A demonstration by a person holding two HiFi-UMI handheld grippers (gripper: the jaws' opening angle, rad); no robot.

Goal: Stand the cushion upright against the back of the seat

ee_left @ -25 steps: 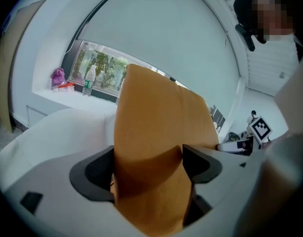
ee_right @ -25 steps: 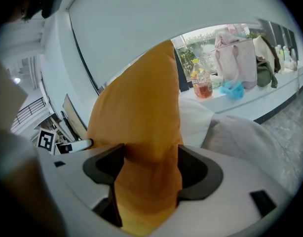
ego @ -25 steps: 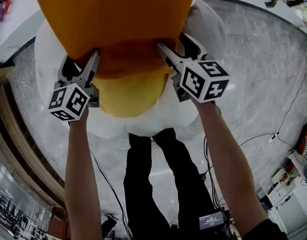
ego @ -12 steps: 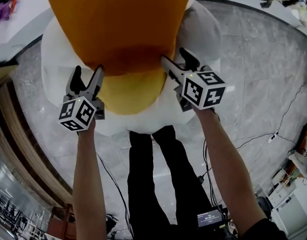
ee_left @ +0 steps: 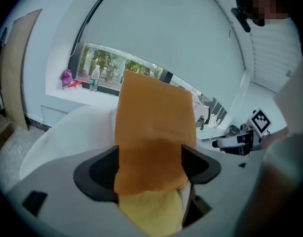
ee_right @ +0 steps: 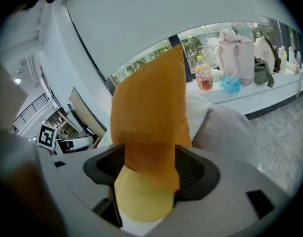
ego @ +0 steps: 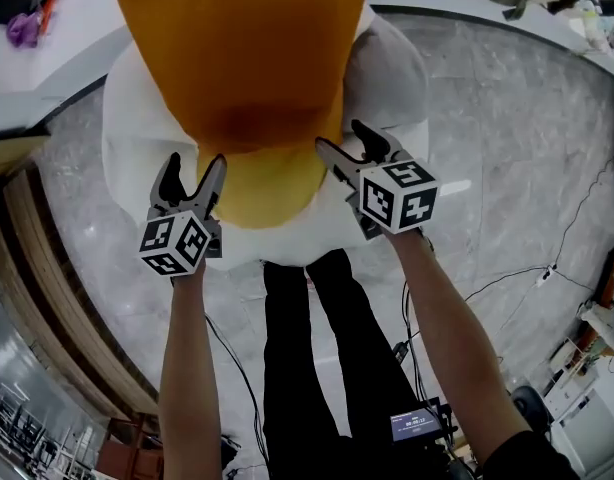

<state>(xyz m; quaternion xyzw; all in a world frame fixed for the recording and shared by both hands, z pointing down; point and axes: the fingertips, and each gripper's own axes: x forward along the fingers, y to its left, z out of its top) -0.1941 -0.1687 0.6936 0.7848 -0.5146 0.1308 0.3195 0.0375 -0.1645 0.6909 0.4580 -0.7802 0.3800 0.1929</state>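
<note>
The orange cushion point(ego: 242, 48) stands upright against the back of the round white seat point(ego: 137, 148), its lower edge resting on a yellow seat pad point(ego: 262, 183). My left gripper point(ego: 192, 163) is open just in front of the cushion's lower left corner, not touching it. My right gripper point(ego: 339, 136) is open at the lower right corner, with only white seat showing in its gap. From the left gripper view the cushion point(ee_left: 154, 127) rises beyond the spread jaws of the left gripper point(ee_left: 150, 168). It does the same in the right gripper view, the cushion point(ee_right: 149, 112) beyond the right gripper point(ee_right: 151, 169).
A window ledge point(ee_right: 250, 90) behind the seat carries a bottle point(ee_right: 203, 75), a pink bag point(ee_right: 235, 48) and other items. A wooden board point(ee_left: 13, 73) leans at the left. Cables point(ego: 507, 273) run over the marble floor point(ego: 517, 118). The person's legs point(ego: 317, 368) stand before the seat.
Both grippers have drawn back from the cushion's lower corners toward the person and apart from it. The cushion stays standing against the seat back.
</note>
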